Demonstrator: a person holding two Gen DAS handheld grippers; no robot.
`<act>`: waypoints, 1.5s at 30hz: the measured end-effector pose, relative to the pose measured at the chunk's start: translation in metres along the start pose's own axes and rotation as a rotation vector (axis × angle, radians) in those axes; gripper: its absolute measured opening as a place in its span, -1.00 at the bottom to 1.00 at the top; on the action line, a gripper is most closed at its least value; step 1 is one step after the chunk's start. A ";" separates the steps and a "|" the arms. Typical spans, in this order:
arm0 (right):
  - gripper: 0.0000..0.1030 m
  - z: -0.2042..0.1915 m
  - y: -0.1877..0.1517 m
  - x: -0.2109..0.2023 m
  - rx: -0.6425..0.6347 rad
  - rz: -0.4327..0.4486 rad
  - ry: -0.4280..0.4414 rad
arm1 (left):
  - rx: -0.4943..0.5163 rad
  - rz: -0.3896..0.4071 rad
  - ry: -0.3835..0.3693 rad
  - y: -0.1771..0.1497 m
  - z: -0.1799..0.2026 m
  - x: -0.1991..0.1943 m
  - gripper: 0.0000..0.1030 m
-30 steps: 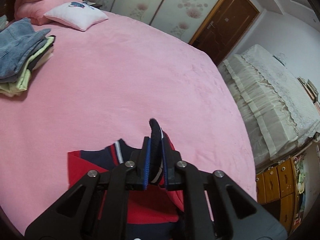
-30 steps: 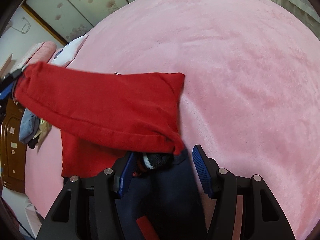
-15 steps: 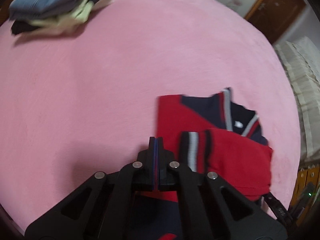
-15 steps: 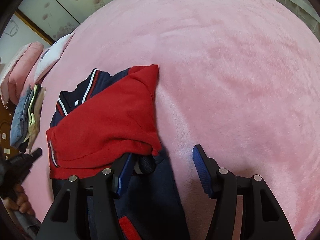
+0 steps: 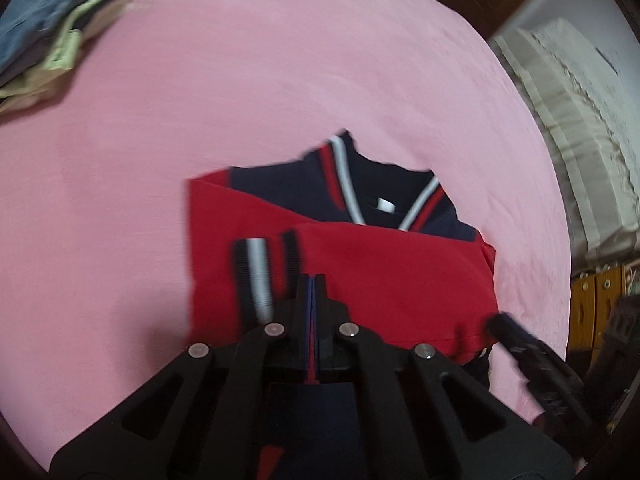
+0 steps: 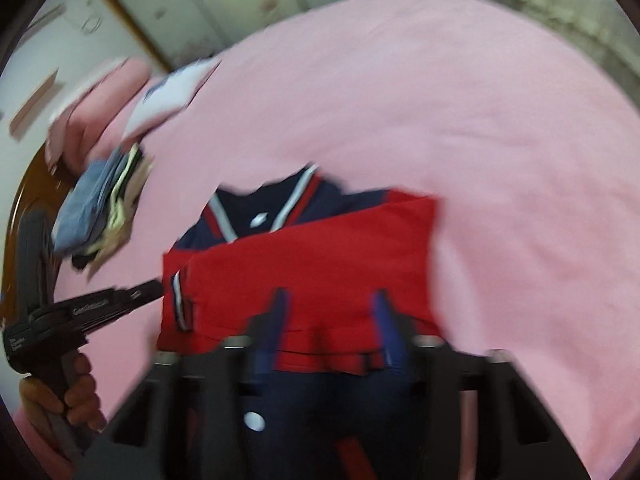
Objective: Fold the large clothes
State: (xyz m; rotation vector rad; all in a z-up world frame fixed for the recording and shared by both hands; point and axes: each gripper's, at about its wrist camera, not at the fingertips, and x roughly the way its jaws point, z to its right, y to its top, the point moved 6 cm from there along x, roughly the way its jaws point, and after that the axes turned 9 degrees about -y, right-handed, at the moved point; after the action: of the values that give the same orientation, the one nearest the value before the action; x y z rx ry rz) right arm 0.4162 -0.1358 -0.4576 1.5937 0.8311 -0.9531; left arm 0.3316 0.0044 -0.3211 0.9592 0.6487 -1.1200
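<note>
A red and navy jacket (image 5: 360,264) with a striped collar lies on the pink bed (image 5: 280,80). A red sleeve is folded across its chest, its striped cuff (image 5: 256,276) at the left. My left gripper (image 5: 313,280) is shut and empty, just above the jacket near the cuff. In the right wrist view the jacket (image 6: 312,256) lies in front of my right gripper (image 6: 330,304), which is open and empty over the folded sleeve's lower edge. The left gripper also shows in the right wrist view (image 6: 150,290) at the jacket's left side.
A pile of folded clothes (image 5: 48,40) lies at the bed's far left. Pillows (image 6: 132,96) lie by the headboard. A second bed with a cream cover (image 5: 568,128) and a wooden cabinet (image 5: 596,304) stand to the right.
My left gripper laid the red sleeve across the jacket, let go of the cuff and shut empty. My right gripper drew back from the navy fabric and swung to face the jacket squarely.
</note>
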 end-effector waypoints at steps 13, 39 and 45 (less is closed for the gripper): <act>-1.00 0.043 0.018 0.060 0.081 -0.007 0.037 | 0.009 -0.079 0.070 0.002 -0.013 0.049 -0.99; -1.00 0.059 0.048 0.061 0.183 0.032 -0.203 | -0.014 -0.068 0.061 0.027 -0.013 0.038 -0.99; -0.89 0.036 0.052 0.029 0.163 0.009 -0.198 | -0.005 -0.025 0.108 0.019 -0.008 0.019 -0.99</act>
State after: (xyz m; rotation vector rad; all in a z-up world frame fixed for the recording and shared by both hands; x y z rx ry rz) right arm 0.4688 -0.1801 -0.4668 1.6086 0.6213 -1.1755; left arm 0.3558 0.0059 -0.3347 1.0154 0.7522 -1.0933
